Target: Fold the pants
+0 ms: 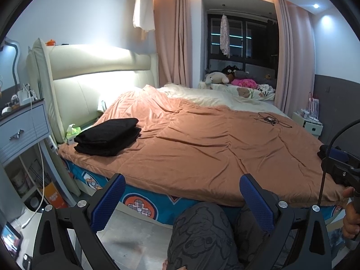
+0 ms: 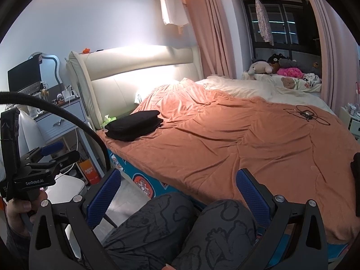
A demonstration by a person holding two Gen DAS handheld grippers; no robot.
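A stack of folded black pants (image 1: 108,136) lies on the orange blanket (image 1: 202,148) near the bed's head, at the near-left corner; it also shows in the right wrist view (image 2: 133,127). More black cloth (image 2: 355,168) shows at the right edge of the bed. My left gripper (image 1: 182,186) is open and empty, held off the bed's near edge above the person's knees. My right gripper (image 2: 177,185) is open and empty too, likewise short of the bed. The right gripper's body shows at the far right of the left wrist view (image 1: 344,168).
A black cable (image 1: 270,119) lies on the blanket at the far right. A green tissue pack (image 1: 73,132) sits by the headboard. A nightstand (image 1: 22,130) stands left of the bed. The person's grey-patterned knees (image 2: 180,231) are below the grippers. Stuffed toys (image 1: 227,77) lie by the window.
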